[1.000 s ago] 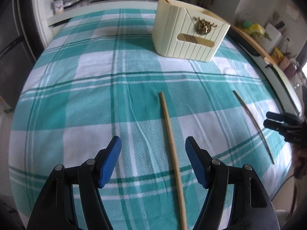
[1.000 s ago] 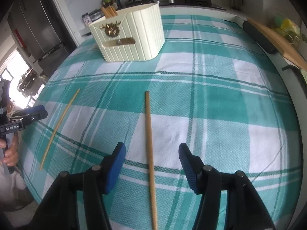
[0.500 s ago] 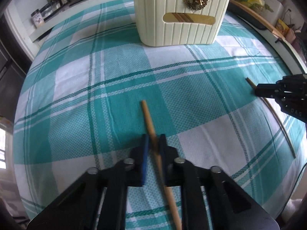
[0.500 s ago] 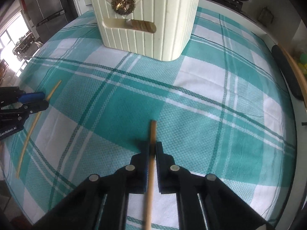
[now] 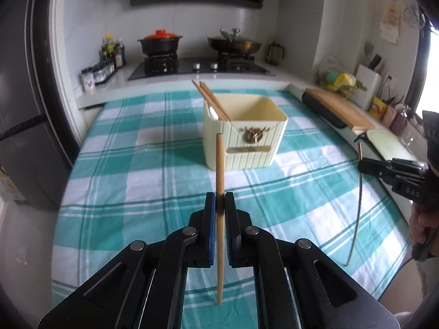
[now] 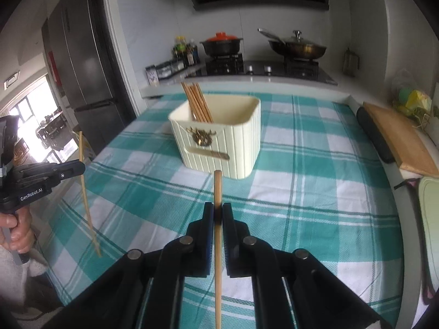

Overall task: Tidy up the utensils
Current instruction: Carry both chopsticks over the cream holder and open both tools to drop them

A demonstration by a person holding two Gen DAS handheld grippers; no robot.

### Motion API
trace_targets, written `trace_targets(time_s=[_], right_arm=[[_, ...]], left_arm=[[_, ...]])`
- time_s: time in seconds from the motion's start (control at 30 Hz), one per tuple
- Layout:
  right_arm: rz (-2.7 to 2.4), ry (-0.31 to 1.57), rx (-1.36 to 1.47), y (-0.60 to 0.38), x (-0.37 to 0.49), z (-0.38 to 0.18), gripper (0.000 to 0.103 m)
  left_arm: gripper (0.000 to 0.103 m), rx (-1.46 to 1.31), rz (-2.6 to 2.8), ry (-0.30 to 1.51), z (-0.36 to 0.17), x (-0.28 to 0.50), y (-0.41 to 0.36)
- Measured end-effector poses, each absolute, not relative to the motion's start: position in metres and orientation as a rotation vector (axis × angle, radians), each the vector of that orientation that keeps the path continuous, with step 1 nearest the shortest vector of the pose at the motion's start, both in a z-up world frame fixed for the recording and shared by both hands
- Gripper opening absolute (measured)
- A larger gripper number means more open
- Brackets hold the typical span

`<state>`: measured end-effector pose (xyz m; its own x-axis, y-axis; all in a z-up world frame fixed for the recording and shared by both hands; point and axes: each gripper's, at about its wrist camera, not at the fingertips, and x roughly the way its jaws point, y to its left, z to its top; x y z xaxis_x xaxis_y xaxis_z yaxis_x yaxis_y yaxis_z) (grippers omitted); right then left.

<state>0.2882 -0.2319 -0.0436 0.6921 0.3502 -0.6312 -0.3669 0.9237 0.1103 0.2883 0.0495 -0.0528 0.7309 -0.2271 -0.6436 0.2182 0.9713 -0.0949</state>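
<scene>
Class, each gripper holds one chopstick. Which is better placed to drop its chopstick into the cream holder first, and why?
Probably the left gripper: its chopstick already overlaps the cream holder in its view. The right gripper holds its chopstick with the tip short of the holder. Close call.

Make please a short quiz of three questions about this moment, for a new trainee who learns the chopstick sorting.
1. True or false: each claw, the left claw and the right claw, is shut on one chopstick.
2. Where do the other chopsticks stand?
A. flat on the checked cloth
B. in the cream holder
C. on the stove
3. Fill in: the chopstick in the left claw is held nearly ____, clear of the checked cloth.

Key:
1. True; the right claw grips its own chopstick.
2. B; they lean in a back corner of the cream holder.
3. upright
</scene>
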Motion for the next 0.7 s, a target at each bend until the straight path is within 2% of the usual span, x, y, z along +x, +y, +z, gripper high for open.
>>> trace_targets(time_s=[0.3, 0.7], right_arm=[[0.379, 0.458, -0.01, -0.227, 0.255, -0.002, 0.006], [0.375, 0.323, 0.006, -0.222, 0.303, 0.063, 0.006]], left_arm=[[0.005, -0.085, -0.273, 0.6, -0.011, 0.267, 0.051], [0.004, -0.135, -0.281, 0.531, 0.047, 0.296, 0.063]])
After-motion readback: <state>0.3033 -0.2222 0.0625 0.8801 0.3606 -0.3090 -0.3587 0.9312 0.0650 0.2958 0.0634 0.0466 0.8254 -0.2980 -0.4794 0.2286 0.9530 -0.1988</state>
